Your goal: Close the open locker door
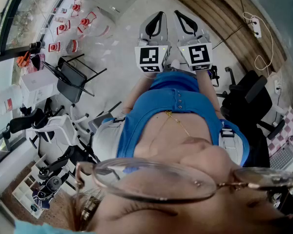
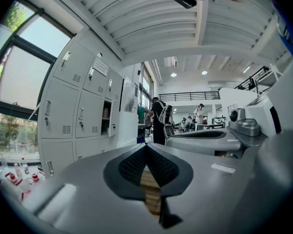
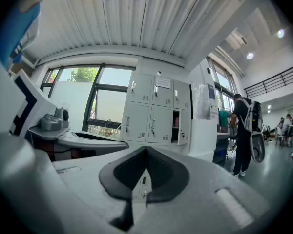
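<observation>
Open locker [image 3: 176, 126] far off; pinkish thing [image 3: 176, 122] on its shelf too small to tell. Door [image 3: 184, 127] half across, covers part of inside. Notice [image 3: 162, 82] on upper locker: print unreadable. Bottom locker row mostly behind right claw [image 3: 146, 150], only slivers show through gap under its closed tips. Left claw [image 2: 146, 147] blocks floor ahead same way. People [image 2: 200, 113] deep in hall too small to make out. Head view: glasses [image 1: 185, 179], out of focus, cover bottom edge.

I read the lockers [image 3: 151, 113] as smooth painted metal, the open locker door [image 3: 184, 126] alike. The left tool [image 2: 146, 148] and right tool [image 3: 146, 151] show matt grey plastic shells with black, finely textured pads [image 2: 133, 165]. Ceiling [image 3: 136, 28]: white ribbed sheeting.
</observation>
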`<state>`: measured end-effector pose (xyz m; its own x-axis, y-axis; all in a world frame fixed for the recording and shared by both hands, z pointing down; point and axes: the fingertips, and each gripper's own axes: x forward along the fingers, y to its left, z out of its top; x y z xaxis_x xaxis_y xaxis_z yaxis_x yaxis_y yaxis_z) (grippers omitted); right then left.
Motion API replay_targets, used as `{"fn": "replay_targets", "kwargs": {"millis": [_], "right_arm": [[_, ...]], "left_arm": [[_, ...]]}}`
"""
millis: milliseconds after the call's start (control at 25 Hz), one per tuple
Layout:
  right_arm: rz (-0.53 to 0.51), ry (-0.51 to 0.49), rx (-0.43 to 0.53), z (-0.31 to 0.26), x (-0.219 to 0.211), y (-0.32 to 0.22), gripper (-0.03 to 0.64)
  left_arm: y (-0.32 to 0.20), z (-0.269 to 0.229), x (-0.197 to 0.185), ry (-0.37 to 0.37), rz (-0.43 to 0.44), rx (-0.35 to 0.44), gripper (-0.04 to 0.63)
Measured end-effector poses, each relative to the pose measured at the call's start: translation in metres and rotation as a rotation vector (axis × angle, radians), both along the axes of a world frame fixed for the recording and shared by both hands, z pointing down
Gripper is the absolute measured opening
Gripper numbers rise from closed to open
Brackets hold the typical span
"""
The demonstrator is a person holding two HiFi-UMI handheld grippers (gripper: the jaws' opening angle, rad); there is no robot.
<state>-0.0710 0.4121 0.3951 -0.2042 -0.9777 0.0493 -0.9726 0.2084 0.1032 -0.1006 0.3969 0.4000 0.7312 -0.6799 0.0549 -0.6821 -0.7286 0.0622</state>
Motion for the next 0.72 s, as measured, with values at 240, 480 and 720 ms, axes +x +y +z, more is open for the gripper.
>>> {"fn": "replay_targets", "kwargs": {"millis": [240,480,720], "right_arm": [[-0.008,-0.024,0.001,0.002,0.006,-0.014,0.002],[-0.002,-0.032,-0.006,0.008,0.015,-0.063,0.002],[0.021,-0.024,0.018,0.002,0.028,-0.145,0.002]], "left_arm": [[-0.013,0.003,0.010,0.004,0.014,-0.012,0.000],[-0.063,0.007,0.018,0.012,0.034,-0.023,0.000],[-0.147,0.004,0.035,0.031,0.075,-0.013,0.000]]}}
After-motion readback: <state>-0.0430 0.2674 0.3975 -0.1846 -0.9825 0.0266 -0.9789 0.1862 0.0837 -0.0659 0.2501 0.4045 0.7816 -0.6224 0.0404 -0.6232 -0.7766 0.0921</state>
